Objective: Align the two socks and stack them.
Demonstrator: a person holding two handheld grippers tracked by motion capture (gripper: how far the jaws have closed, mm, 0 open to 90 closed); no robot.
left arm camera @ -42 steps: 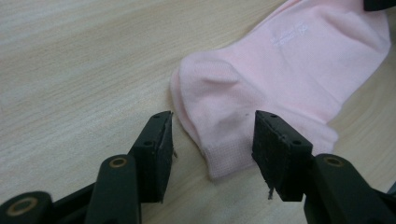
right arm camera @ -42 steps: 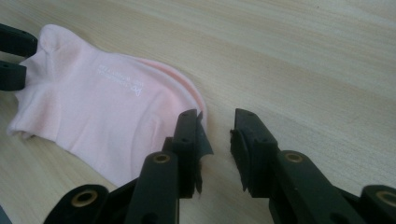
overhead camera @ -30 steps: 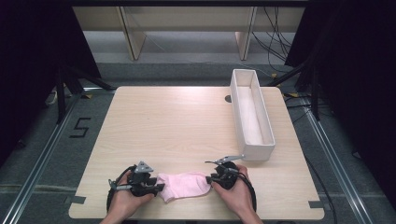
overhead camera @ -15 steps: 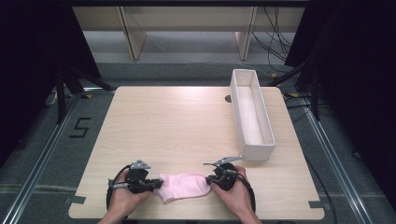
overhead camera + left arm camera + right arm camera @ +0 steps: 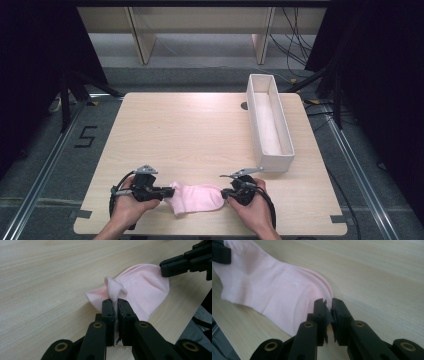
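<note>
A pink sock (image 5: 197, 197) lies flat near the table's front edge, between my two grippers. My left gripper (image 5: 167, 192) has just closed its jaws on the sock's left end. In the left gripper view a fold of the sock (image 5: 142, 287) stands up out of the shut left gripper (image 5: 115, 302). My right gripper (image 5: 226, 194) is at the sock's right end. Its jaws have just been closing, and in the right gripper view the sock's (image 5: 274, 287) rounded edge is nipped in the tips of the right gripper (image 5: 328, 302).
A long white box (image 5: 270, 125) stands along the table's right side with something pale lying in it. The wooden table (image 5: 190, 130) is bare ahead of the sock. A round cable hole (image 5: 244, 106) sits beside the box's far end.
Both grippers have closed their jaws on the sock's ends. The left end of the sock is now bunched up into a fold. The hands have hardly shifted.
</note>
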